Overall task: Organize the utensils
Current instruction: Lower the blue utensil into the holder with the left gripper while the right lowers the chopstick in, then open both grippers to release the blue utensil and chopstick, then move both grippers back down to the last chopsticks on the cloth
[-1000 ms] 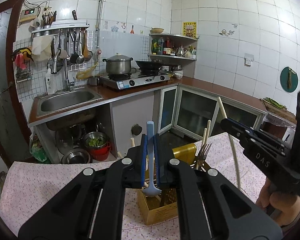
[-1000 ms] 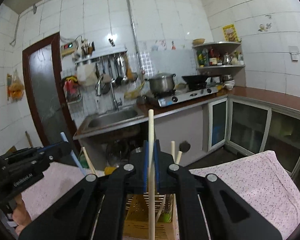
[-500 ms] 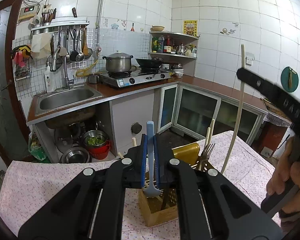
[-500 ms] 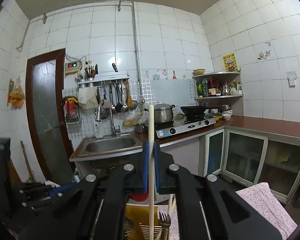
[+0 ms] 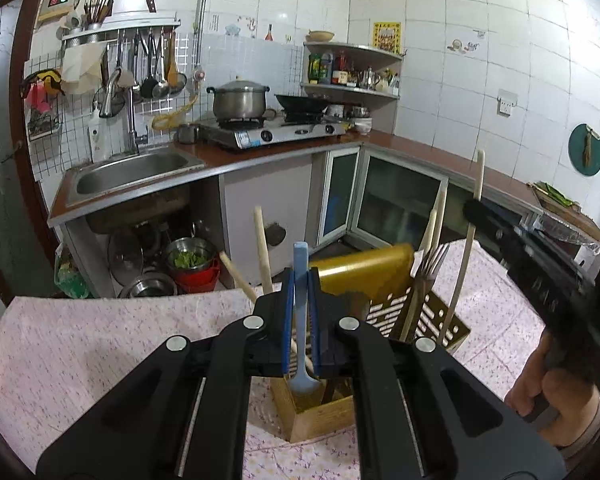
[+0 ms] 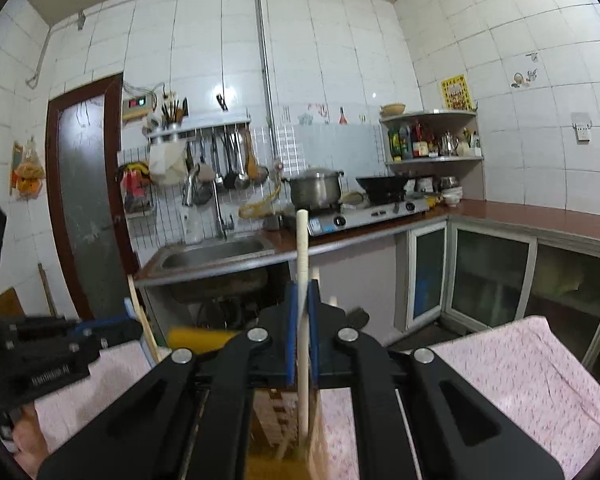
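Blue plastic spoon (image 5: 300,304) stands upright, clamped between the closed jaws of the left gripper (image 5: 300,320), bowl downward directly above the near compartment of the wooden utensil holder (image 5: 320,416); insertion runs straight down along its long axis. Right gripper (image 6: 302,336) is closed on an upright pale chopstick (image 6: 302,264); its lower end is already inside the holder.
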`<state>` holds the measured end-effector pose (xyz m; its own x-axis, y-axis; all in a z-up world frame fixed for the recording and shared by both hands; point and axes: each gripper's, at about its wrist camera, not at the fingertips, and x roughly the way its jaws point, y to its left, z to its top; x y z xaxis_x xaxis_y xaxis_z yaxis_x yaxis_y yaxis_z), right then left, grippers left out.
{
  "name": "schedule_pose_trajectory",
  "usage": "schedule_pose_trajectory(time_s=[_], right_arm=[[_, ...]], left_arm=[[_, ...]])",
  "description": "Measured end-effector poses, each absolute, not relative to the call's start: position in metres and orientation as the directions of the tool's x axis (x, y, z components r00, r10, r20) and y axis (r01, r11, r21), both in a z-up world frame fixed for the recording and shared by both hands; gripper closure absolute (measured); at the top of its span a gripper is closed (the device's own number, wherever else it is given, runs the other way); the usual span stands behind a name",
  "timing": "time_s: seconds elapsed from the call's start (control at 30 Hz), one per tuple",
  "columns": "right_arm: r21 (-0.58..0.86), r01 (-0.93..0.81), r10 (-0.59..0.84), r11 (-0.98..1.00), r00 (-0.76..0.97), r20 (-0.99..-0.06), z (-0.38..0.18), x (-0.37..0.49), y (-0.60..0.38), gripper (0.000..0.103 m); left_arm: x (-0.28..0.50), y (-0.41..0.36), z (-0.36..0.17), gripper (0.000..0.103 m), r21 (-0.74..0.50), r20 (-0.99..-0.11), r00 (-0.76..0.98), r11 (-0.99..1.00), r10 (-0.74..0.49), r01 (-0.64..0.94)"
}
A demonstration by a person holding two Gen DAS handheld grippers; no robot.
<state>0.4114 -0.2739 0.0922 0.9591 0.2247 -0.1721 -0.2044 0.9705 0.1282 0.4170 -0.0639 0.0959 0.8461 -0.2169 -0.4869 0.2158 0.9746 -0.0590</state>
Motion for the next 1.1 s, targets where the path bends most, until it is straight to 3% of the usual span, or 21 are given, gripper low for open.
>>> schedule_pose_trajectory(time_s=[0.17, 0.23, 0.27, 0.3, 0.37, 0.47, 0.6, 0.83, 1.1], right_arm=[[0.130, -0.186, 0.215, 0.974, 0.936, -0.278, 0.070, 0.414, -0.277, 0.096], [0.127, -0.176, 0.208, 0.976, 0.923, -0.322, 0.068, 0.411, -0.279, 0.075], [0.133, -0.173, 0.208, 0.976, 0.922, -0.325, 0.068, 0.408, -0.281, 0.041], [0.139, -0.169, 0.205, 0.976, 0.926, -0.317, 0.068, 0.400, -0.284, 0.035], [0.120, -0.163, 0.194, 0.979, 0.925, -0.327, 0.068, 0.387, -0.287, 0.035], [0.084, -0.133, 0.155, 0.988, 0.913, -0.377, 0.064, 0.365, -0.290, 0.035], [0.060, -0.133, 0.145, 0.989, 0.881, -0.450, 0.053, 0.335, -0.284, 0.034], [0.060, -0.148, 0.156, 0.987, 0.812, -0.563, 0.016, 0.288, -0.264, 0.033], [0.071, -0.184, 0.188, 0.980, 0.766, -0.614, -0.020, 0.254, -0.240, 0.033]], left_arm=[[0.415, -0.064, 0.084, 0.097, -0.053, -0.521, 0.828, 0.977, -0.205, 0.208], [0.411, -0.061, 0.084, 0.087, -0.067, -0.535, 0.821, 0.978, -0.201, 0.196], [0.409, -0.058, 0.085, 0.065, -0.078, -0.539, 0.818, 0.979, -0.202, 0.190], [0.403, -0.053, 0.087, 0.041, -0.095, -0.537, 0.819, 0.979, -0.204, 0.181], [0.389, -0.044, 0.092, 0.029, -0.116, -0.514, 0.834, 0.980, -0.200, 0.163], [0.372, -0.031, 0.091, 0.026, -0.122, -0.556, 0.812, 0.983, -0.180, 0.135], [0.346, -0.008, 0.078, 0.006, -0.137, -0.590, 0.794, 0.988, -0.144, 0.078], [0.303, 0.021, 0.037, 0.005, -0.114, -0.678, 0.727, 0.993, -0.106, 0.038], [0.256, 0.033, -0.009, 0.005, -0.085, -0.756, 0.650, 0.996, -0.082, 0.027]])
